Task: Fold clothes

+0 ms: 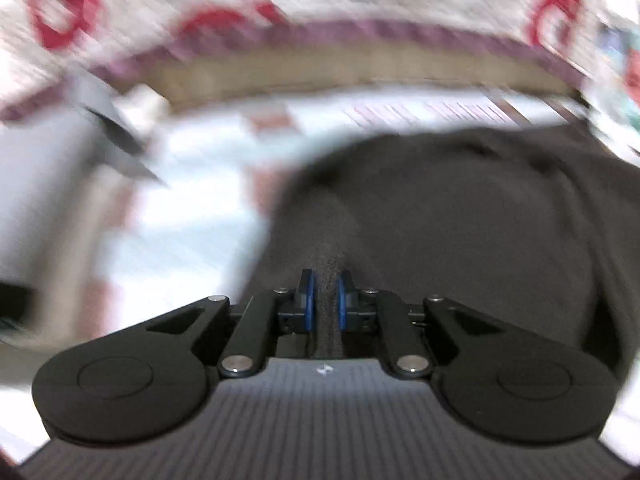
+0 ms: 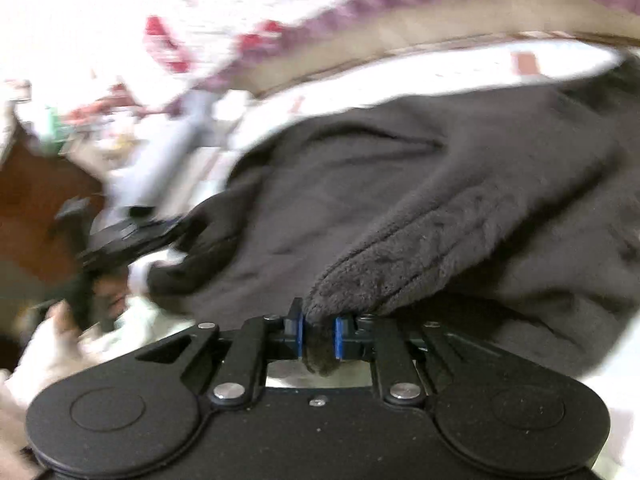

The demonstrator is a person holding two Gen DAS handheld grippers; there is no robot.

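Note:
A dark grey fleece garment (image 1: pixel 460 216) spreads over a white surface and fills the right half of the left wrist view. My left gripper (image 1: pixel 325 286) is shut on a pinched fold of it between the blue pads. In the right wrist view the same garment (image 2: pixel 400 200) lies bunched ahead. My right gripper (image 2: pixel 319 326) is shut on a thick fleece edge of it. The left gripper (image 2: pixel 132 236) shows at the left of the right wrist view, at the garment's other end. Both views are motion-blurred.
A white sheet with faint pink marks (image 1: pixel 192 216) lies under the garment. Behind it runs a tan edge with a purple border (image 1: pixel 360 64) below a white quilt with red patterns (image 1: pixel 60 12). A brown surface (image 2: pixel 36 208) sits at the left.

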